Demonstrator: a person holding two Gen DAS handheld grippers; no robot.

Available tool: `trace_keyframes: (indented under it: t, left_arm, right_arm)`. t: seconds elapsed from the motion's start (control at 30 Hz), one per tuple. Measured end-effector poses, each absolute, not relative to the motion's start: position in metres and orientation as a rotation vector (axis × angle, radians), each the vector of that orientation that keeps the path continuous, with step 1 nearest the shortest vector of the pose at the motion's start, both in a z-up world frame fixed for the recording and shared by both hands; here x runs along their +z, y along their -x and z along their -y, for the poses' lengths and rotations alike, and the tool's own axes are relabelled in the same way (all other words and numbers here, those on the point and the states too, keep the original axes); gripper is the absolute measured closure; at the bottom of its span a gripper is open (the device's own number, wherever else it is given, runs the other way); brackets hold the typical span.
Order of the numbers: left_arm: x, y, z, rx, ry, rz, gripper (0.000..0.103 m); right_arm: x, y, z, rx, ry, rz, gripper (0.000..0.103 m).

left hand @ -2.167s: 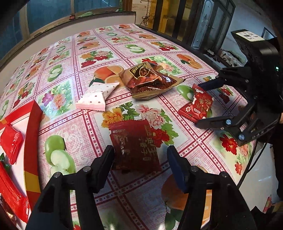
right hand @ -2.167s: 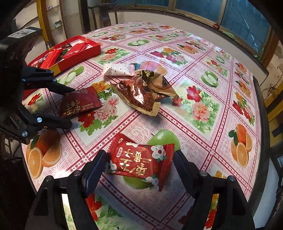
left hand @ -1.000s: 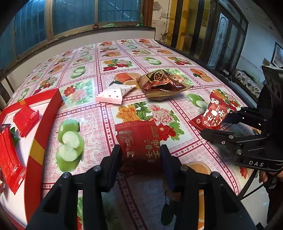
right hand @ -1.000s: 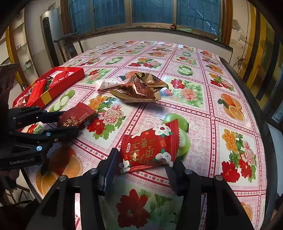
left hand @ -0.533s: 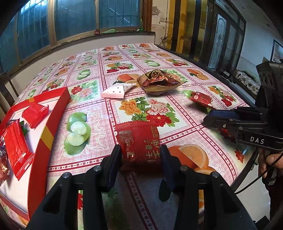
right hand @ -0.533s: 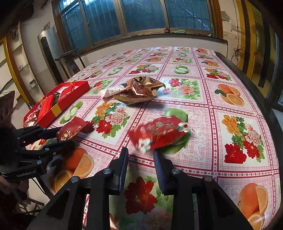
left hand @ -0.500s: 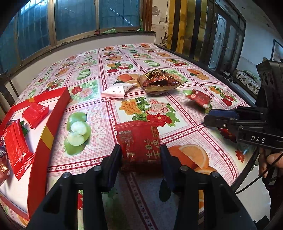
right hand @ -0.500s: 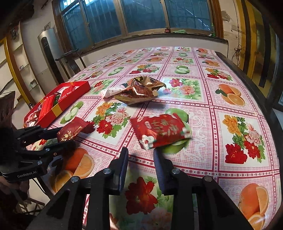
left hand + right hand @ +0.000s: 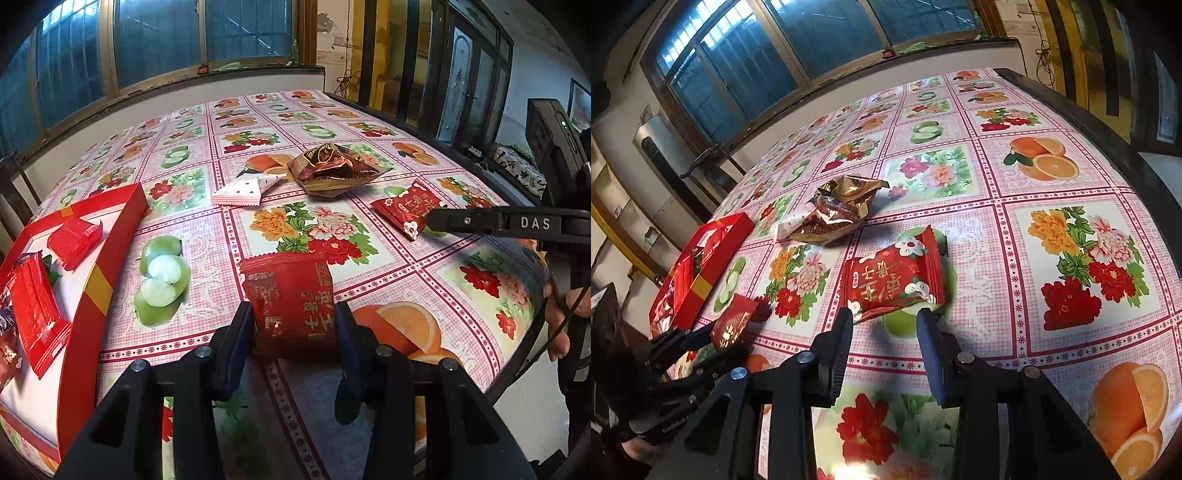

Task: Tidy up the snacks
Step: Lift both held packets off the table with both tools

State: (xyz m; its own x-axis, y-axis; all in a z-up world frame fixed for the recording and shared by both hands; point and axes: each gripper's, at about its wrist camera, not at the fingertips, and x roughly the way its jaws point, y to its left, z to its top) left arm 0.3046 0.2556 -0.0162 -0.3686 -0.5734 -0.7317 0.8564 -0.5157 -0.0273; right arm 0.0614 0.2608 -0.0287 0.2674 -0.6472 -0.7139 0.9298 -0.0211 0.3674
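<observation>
A table under a pink oilcloth printed with fruit and flowers runs toward dark windows. My left gripper has its fingers clamped on the near end of a dark red snack packet with gold Chinese characters that I cannot read; its far end rests over the cloth. My right gripper has fingers apart, closing on nothing: the bright red packet with white blossoms and white Chinese writing lies flat on the table just beyond the tips, over a printed green apple. Seen from the left wrist, the right gripper's arm bears the letters "DAS", and a hand shows below it. The red tray with a yellow band sits at the left edge, holding several red wrapped snacks. Mid-table lie a crumpled brown-and-gold bag and, touching it, a white dotted packet. A second ago the blossom packet was gripped and lifted in my right fingers; half a second ago it was loose in front of them while they stood nearly together; now it lies on the cloth and the fingers have just opened again. My left hold on the dark packet is unchanged.
</observation>
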Motion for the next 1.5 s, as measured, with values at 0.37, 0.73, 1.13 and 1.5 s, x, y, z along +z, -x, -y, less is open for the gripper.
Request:
trace_keyframes:
  t: [0.37, 0.73, 1.13, 1.5]
  left_arm:
    - [-0.016, -0.305, -0.256, -1.984, -0.842, -0.518, 0.059]
    - [-0.018, -0.306, -0.254, -1.984, -0.812, -0.536, 0.059]
    - [-0.012, -0.314, -0.255, -1.977, -0.767, -0.546, 0.060]
    - [0.010, -0.322, -0.272, -1.996, -0.718, -0.492, 0.060]
  right_arm:
    - [-0.024, -0.081, -0.224, -1.456, -0.912, -0.450, 0.043]
    - [-0.026, -0.087, -0.231, -1.518, -0.762, -0.662, 0.062]
    - [-0.020, -0.069, -0.262, -1.338, -0.870, -0.466, 0.067]
    - [0.002, -0.081, -0.284, -1.216, -0.869, -0.292, 0.067]
